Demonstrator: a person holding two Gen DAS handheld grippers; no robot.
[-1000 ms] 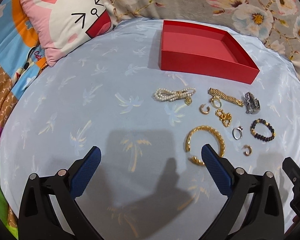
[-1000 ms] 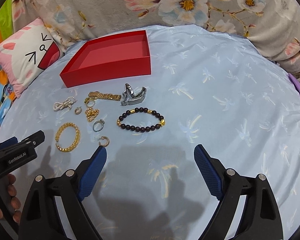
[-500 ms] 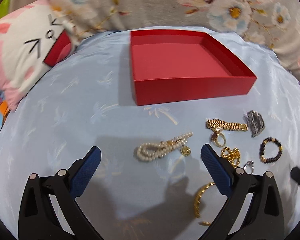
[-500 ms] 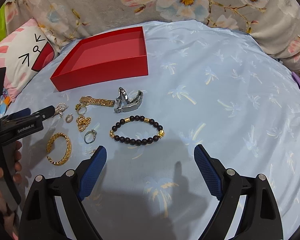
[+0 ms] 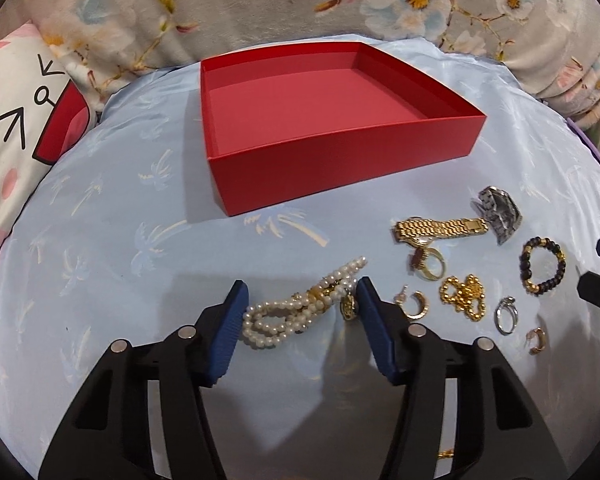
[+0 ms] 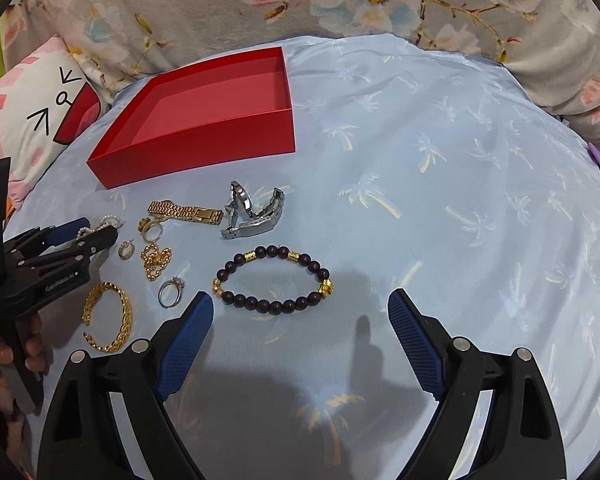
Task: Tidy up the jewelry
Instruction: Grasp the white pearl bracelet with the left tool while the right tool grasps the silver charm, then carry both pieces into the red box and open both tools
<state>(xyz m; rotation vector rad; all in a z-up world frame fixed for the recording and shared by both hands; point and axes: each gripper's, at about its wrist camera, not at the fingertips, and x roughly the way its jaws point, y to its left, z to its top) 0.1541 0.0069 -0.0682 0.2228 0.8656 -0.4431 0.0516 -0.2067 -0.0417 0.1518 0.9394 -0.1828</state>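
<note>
Two tools over bed. Left tool, just closing, straddles pearls near box, not yet clamped. Right tool released. Risk, I judge: strand slips, snagged charm drags.

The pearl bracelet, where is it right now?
In the left wrist view the pearl bracelet lies on the blue cloth between the left gripper's closing jaws, in front of the red box.
</note>
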